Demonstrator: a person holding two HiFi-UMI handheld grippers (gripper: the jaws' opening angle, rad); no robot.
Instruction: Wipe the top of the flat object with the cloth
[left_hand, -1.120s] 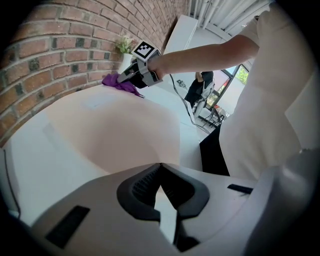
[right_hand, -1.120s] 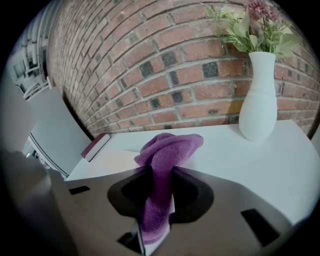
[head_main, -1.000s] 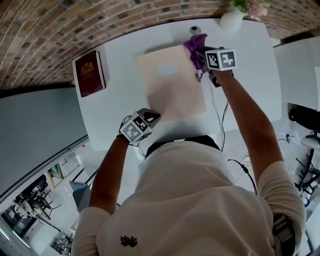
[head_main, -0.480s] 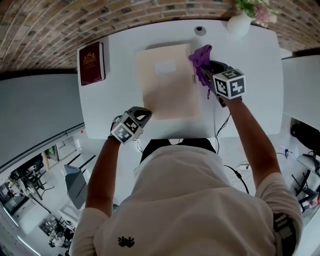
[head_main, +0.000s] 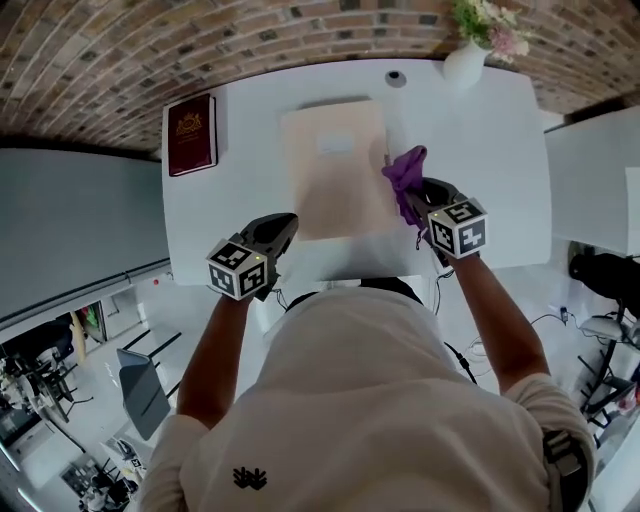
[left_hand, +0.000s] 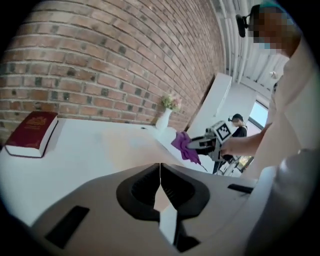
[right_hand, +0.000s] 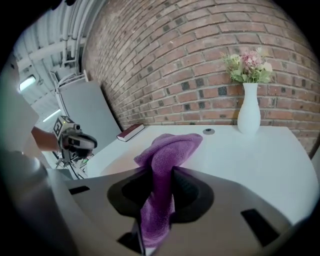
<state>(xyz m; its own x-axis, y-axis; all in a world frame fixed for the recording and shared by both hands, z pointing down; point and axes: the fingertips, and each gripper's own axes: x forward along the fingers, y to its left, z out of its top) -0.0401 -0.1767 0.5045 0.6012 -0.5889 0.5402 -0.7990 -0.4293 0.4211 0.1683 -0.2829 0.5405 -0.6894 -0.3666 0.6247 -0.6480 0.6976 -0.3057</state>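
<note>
Right gripper (head_main: 418, 195) clamped the purple cloth (head_main: 404, 172) by the flat object's (head_main: 335, 185) right edge, mid-table. Left gripper (head_main: 281, 228) sat closed, empty, near-left. The smart play was pressing the cloth flat and sweeping left in overlapping strokes.

The head view looked steeply down from above the person (head_main: 370, 400) onto the white surface (head_main: 250, 150), with the vase (head_main: 463, 62) at the far right corner. The view on the left tool (left_hand: 160, 176) sat low, well apart from the vase, and faced across the surface toward it. The view on the right tool (right_hand: 159, 185) rode nearer the vase, facing it and the brick wall (right_hand: 200, 60). All three shared the vase, the red book (head_main: 191, 133) and the surface.
</note>
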